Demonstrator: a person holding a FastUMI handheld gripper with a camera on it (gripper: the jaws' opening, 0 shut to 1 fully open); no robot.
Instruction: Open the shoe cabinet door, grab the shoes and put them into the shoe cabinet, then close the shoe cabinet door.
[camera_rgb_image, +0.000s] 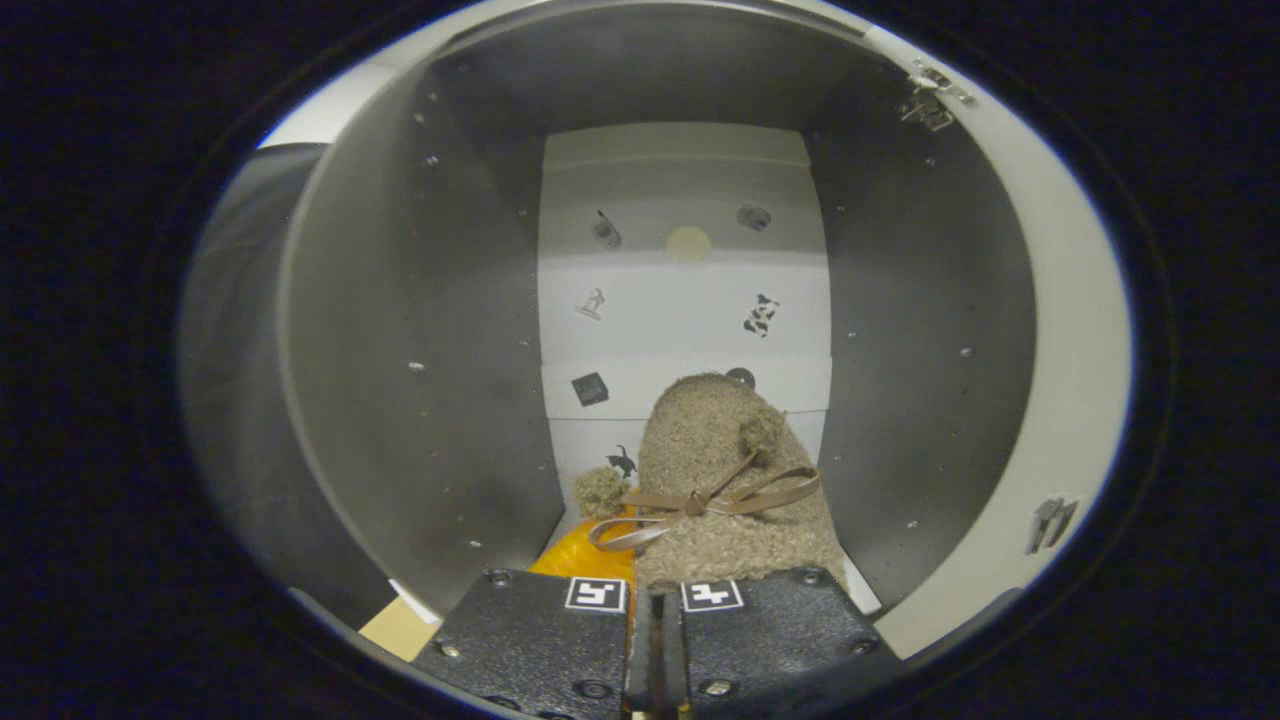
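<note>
- Gripper view is taken up by the open shoe cabinet, seen from its mouth: grey side walls are seen left and right, and a white back panel with small dark stickers and screw fittings is seen straight ahead.
- A metal hinge is fixed on the cabinet's white front edge, high on the right side.
- A fuzzy tan shoe is seen inside the cabinet, just ahead of the fingers, with its toe pointed toward the back panel and its near end met by the finger blocks.
- A brown ribbon bow is tied across the shoe, with small pom-poms at its ends.
- Something orange is seen beside the shoe on the left, partly hidden by it and by the left finger; what it is cannot be told.
- The gripper is seen with its two black fingers drawn almost together, only a narrow slit being left between them.
- Whether part of the shoe is pinched in that slit cannot be told.
</note>
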